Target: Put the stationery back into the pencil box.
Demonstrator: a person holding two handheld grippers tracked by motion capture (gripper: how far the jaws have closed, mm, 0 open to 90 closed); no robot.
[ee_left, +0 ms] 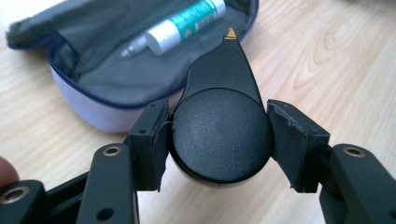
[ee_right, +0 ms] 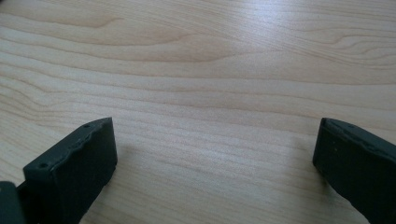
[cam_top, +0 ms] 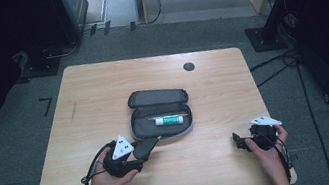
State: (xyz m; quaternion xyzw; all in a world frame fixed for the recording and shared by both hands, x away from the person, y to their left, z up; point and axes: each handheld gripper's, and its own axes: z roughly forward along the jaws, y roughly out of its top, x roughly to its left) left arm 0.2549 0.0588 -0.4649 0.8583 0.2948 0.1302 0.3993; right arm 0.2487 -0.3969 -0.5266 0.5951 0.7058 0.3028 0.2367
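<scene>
An open dark grey pencil case (cam_top: 155, 97) lies at the middle of the wooden table (cam_top: 96, 91). Its near half holds a white and green tube (cam_top: 171, 119) and a silver pen (ee_left: 133, 46). My left gripper (cam_top: 137, 157) is just in front of the case, shut on a black teardrop-shaped object (ee_left: 219, 135). Both pads (ee_left: 152, 140) press on the object's round body, and its pointed tip reaches over the case's pale near wall (ee_left: 93, 106). At the table's front right, my right gripper (cam_top: 238, 142) is open over bare wood (ee_right: 215, 154), with nothing between its jaws.
A round black grommet (cam_top: 189, 66) sits in the table's far side. Black stand bases (cam_top: 265, 37) and cables (cam_top: 279, 60) lie on the grey floor around the table. A person's hands hold both grippers near the front edge.
</scene>
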